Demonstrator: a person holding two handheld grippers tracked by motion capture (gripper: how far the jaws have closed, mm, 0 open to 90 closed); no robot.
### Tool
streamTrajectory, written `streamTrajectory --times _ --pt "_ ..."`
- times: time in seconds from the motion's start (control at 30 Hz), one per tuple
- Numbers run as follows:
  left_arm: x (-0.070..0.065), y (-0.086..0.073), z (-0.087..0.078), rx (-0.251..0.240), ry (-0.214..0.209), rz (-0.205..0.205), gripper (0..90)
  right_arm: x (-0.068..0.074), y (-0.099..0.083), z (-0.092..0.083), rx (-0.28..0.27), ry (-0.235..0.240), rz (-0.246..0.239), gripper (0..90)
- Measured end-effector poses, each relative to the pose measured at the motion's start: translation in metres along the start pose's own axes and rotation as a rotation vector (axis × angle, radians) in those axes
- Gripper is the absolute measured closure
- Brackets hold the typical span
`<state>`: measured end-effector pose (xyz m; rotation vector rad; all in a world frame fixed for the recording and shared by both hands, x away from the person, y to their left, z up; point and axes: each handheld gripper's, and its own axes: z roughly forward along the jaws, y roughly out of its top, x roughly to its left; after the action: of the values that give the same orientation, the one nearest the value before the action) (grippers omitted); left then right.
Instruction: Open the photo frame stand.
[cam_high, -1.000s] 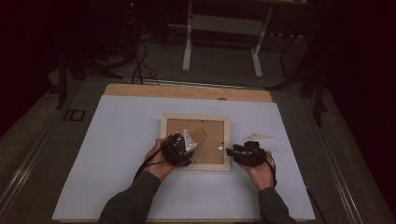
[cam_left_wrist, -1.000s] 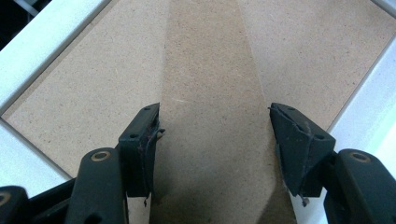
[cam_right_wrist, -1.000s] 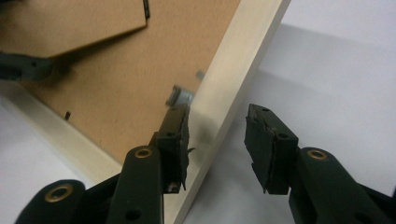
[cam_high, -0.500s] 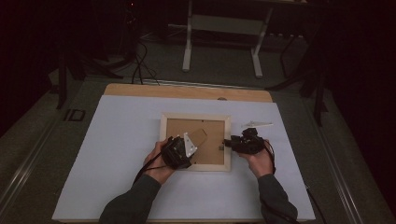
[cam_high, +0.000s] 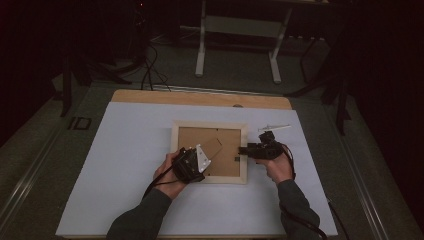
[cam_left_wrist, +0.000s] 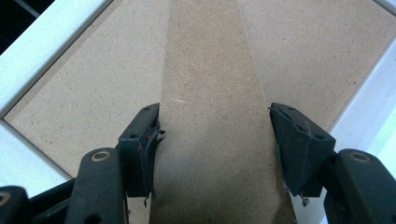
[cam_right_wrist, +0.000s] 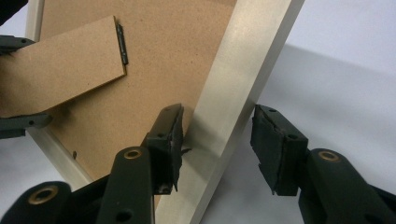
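- Working on a picture frame (cam_high: 210, 152) that lay face down near the middle of the white worktop (cam_high: 125, 165), I had both claws on it, one at the back and one at the right side.
- My left claw (cam_left_wrist: 212, 135) straddled the fold-out stand (cam_left_wrist: 210, 93) on the fibreboard backing (cam_left_wrist: 93, 93); its jaws stood just beside the stand's two edges, and I could not tell whether the pads truly pressed on it.
- My right claw (cam_right_wrist: 217, 135) straddled the frame's pale right rail (cam_right_wrist: 243, 70), one jaw over the backing and one over the worktop. Its jaws had just been opening with the rail between them, and a gap showed on the outer side, so it gripped nothing.
- I judged the frame light and stiff, its painted rail rather smooth, and any glass underneath fragile, so a firm hold across a rail looked safest.
- The stand seemed thin board on a small metal hinge (cam_right_wrist: 122, 44): easy to lift, easy to snap if twisted.
- In the high view my left hand (cam_high: 167, 175) came in from below, pointing up and right; my right hand (cam_high: 277, 167) held its claw level, pointing left at the rail.
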<state>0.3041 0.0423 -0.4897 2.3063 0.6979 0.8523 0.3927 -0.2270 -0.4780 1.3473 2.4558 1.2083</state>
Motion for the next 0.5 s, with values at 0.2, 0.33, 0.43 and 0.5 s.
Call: streamTrajectory --times 0.2,0.33,0.43,0.5 --pt "-0.001 -0.001 -0.002 -0.015 0.010 0.017 38.7 -0.012 0.003 0.002 0.024 0.103 0.051 55.0" --pt "-0.001 -0.001 -0.001 -0.027 0.012 0.021 38.7 -0.014 0.004 0.002 0.030 0.123 0.055 55.3" --pt "-0.001 -0.002 -0.002 -0.033 0.008 0.020 38.7 -0.016 0.004 0.001 0.035 0.137 0.061 56.4" --pt "0.001 -0.002 -0.002 -0.033 -0.005 0.015 38.7 -0.015 0.004 0.001 0.030 0.138 0.059 57.3"
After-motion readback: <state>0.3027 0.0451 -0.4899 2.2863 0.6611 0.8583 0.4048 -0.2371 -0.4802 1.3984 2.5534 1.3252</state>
